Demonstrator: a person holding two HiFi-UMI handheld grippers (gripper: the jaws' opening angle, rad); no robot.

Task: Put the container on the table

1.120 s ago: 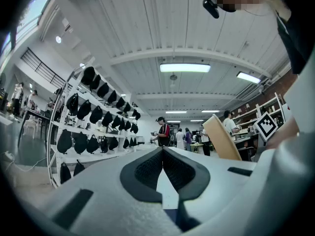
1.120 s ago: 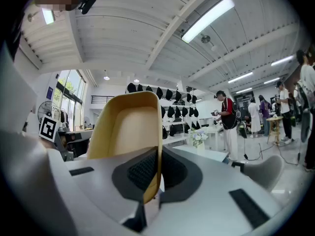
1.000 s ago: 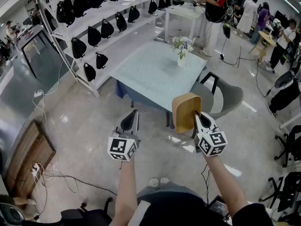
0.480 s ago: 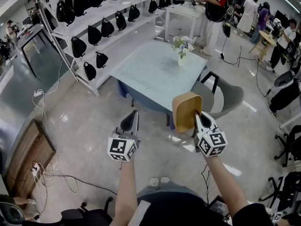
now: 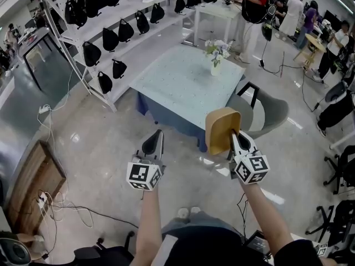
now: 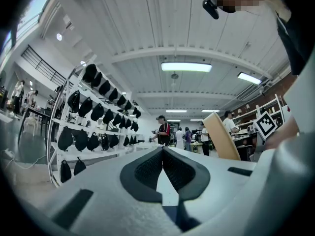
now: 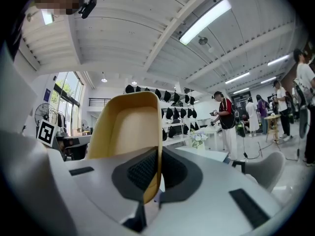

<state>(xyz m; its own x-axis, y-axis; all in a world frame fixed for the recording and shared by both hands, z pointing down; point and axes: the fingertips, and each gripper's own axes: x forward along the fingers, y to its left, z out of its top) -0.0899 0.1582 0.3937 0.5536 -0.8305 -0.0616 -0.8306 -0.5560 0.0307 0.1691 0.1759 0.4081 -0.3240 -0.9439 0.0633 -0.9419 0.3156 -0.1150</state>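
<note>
**Head view: container held in the air, short of the surface**

Head view shows the right tongs (image 5: 235,136) clamped on the tan container (image 5: 222,129). The container is in the air on the near side of the pale surface (image 5: 177,87), by its near corner, and does not rest on it. In the right gripper view both pads press a thin side wall of the container. That wall stands upright between them, and the hollow inside lies to the left of it.

The left tongs (image 5: 155,141) are also held short of the surface's near edge, farther toward its left side and well apart from the container. In the left gripper view their pads meet at the tips with nothing between them. The container shows there as a tilted tan slab off to the right.

On the surface, a small vase (image 5: 214,68) of flowers stands near the far right edge, and the rest of the top is bare cloth. A grey chair (image 5: 269,112) sits at the surface's right side, just beside the corner where the container hangs. A white rack (image 5: 119,21) of black bags runs along beyond the surface's left side. Several people stand past its far end, one of them in a red and black top (image 5: 256,1). Between the surface and the person holding the tongs lies glossy floor (image 5: 100,137).
</note>
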